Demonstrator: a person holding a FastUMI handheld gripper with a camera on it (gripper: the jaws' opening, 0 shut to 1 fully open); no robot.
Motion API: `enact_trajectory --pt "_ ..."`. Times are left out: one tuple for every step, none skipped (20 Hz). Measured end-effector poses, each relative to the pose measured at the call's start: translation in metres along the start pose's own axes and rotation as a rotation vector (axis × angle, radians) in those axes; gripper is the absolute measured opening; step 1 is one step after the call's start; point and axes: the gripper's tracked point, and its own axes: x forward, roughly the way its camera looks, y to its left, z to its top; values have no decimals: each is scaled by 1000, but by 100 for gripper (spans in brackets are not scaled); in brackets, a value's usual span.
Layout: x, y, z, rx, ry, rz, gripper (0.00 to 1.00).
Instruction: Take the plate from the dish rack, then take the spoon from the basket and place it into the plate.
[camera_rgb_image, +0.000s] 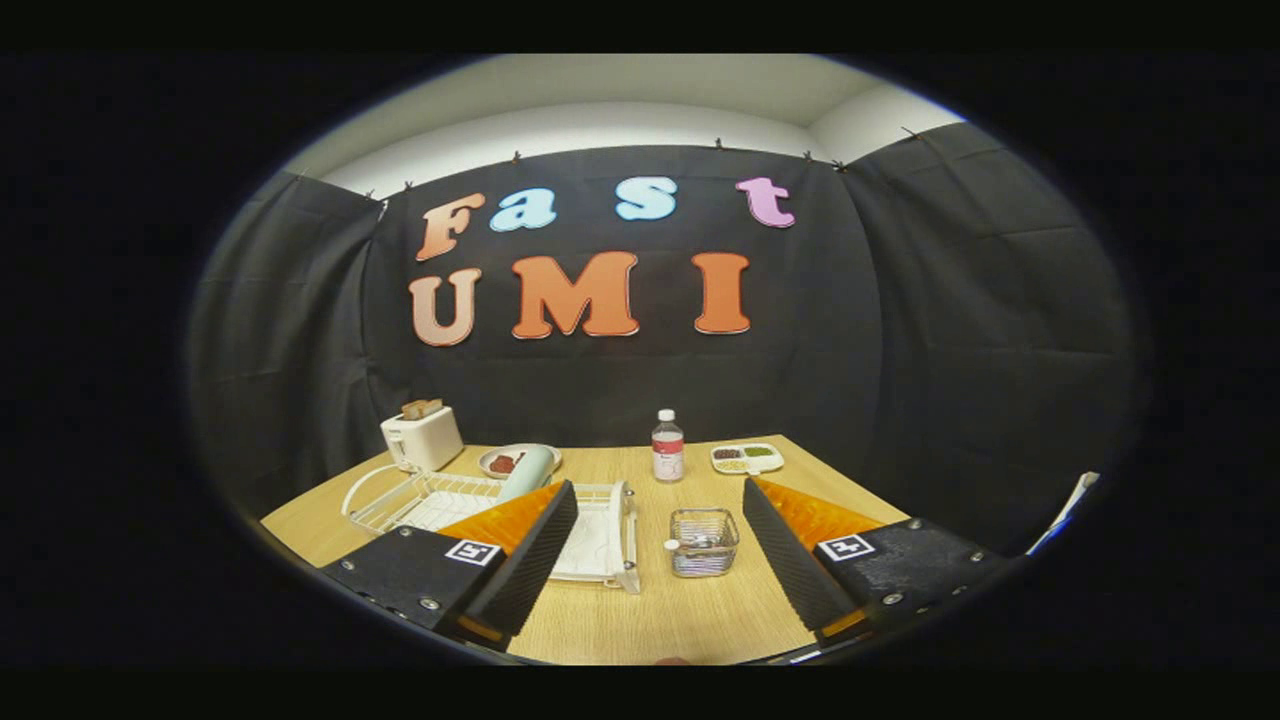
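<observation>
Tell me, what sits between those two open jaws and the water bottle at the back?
In the gripper view, the small wire basket stands on the wooden table just ahead of the open gripper; beyond it, bare tabletop runs to the bottle.

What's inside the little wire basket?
The basket sits on the table between the open gripper fingers, just ahead. Something shiny lies inside, likely the spoon, too small to tell. A small white knob pokes by its near side. The basket's bottom is hidden.

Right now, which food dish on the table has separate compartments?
The white tray right of the bottle; the round plate by the toaster has none. Tongs open.
</observation>
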Motion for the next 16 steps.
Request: enact_trajectory --pt "2 6 0 0 4 6 99" --pt "4 13 -1 0 8 14 99" --pt "6 21 -2 -3 14 22 99" --pt "11 28 -4 -9 21 29 99" --pt "14 36 -6 -16 31 36 99" --pt "18 45 -8 -20 43 44 99" --pt "22 55 -10 -21 54 56 99" --pt "26 66 -11 -20 65 69 99" --pt "30 76 -14 -22 77 79 99" --pt "35 85 -16 -29 85 87 99" --pt "41 93 -19 -39 92 88 99" --pt "48 101 -22 -49 99 89 99" --pt "54 109 -25 -56 107 90 99" --pt "60 117 -30 -63 121 92 99" --pt "67 124 -36 -68 140 90 99" --pt "74 129 -43 -69 164 86 99"
